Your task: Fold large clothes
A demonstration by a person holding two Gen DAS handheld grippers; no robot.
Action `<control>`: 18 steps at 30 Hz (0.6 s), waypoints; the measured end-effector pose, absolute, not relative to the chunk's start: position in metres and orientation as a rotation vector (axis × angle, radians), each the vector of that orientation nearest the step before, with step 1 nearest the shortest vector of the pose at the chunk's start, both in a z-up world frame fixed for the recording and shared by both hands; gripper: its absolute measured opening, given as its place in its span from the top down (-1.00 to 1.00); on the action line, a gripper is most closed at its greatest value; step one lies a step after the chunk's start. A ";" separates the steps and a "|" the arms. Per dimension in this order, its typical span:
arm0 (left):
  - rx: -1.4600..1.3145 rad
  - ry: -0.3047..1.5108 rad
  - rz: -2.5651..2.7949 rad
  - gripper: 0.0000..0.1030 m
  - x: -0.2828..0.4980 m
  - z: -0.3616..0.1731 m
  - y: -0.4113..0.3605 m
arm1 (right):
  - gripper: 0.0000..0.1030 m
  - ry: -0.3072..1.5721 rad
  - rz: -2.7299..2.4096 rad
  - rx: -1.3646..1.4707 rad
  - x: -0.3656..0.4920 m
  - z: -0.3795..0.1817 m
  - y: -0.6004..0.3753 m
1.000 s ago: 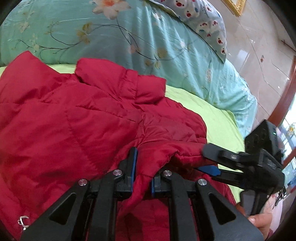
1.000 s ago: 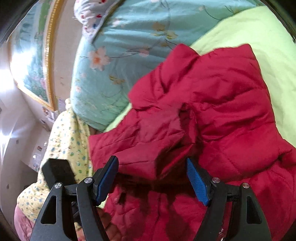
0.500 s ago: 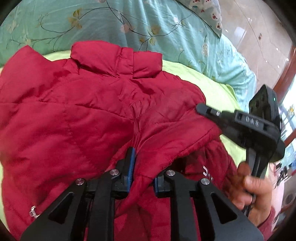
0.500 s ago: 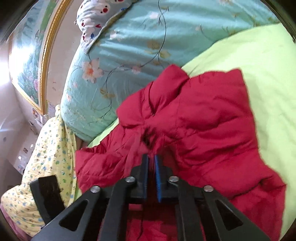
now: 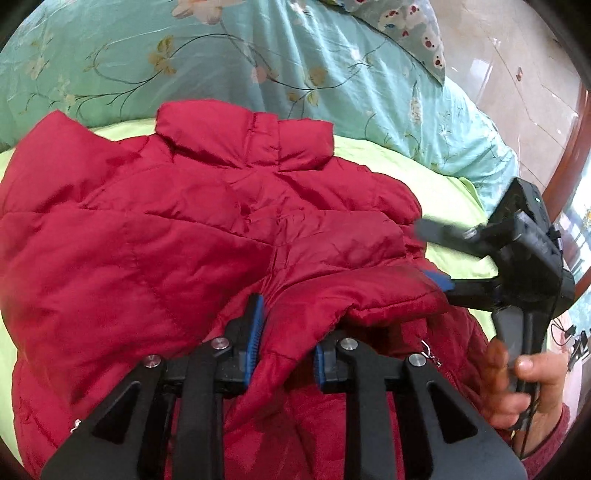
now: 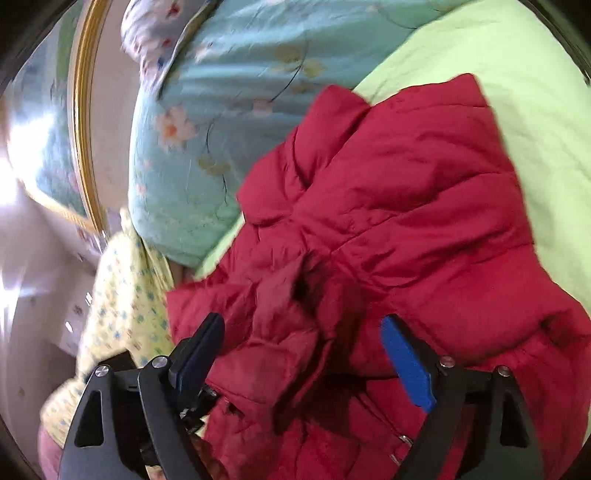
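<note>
Pinching a red jacket (image 5: 192,236) fold, the left hand-held gripper (image 5: 288,339) hides its hem; the right hand-held gripper (image 6: 303,354), blurred, has just been opening.

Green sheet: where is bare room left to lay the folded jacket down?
Bare green sheet lies beyond the red jacket, away from the floral quilt. A narrower strip runs between jacket and quilt. The near side is crowded by both grippers.

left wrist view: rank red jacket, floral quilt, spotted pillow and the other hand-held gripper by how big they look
1. red jacket
2. floral quilt
3. right hand-held gripper, though nearness to the camera enlarges it
4. spotted pillow, partly cut off by the frame edge
</note>
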State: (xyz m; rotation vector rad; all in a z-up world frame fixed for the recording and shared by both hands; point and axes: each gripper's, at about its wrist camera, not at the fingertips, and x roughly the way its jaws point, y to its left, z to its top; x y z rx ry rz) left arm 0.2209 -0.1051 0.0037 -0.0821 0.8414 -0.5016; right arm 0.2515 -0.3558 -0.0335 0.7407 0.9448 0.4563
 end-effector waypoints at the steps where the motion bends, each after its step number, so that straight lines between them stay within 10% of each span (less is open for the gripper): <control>1: -0.078 0.841 -0.510 0.61 0.220 0.004 -0.108 | -0.12 0.960 0.470 0.732 0.253 -0.036 -0.351; 2: -0.075 0.844 -0.509 0.60 0.220 0.003 -0.110 | 0.65 0.981 0.477 0.728 0.257 -0.041 -0.346; 3: -0.061 0.857 -0.493 0.59 0.221 0.002 -0.113 | 0.74 0.979 0.474 0.722 0.258 -0.042 -0.344; 7: -0.056 0.915 -0.501 0.23 0.223 0.000 -0.110 | 0.85 0.882 0.436 0.674 0.253 -0.023 -0.351; 10: -0.023 0.878 -0.468 -0.65 0.213 0.006 -0.102 | 0.87 0.810 0.355 0.670 0.247 -0.011 -0.370; 18: -0.080 0.785 -0.404 -0.68 0.229 0.023 -0.056 | 0.86 0.811 0.182 0.581 0.242 -0.008 -0.392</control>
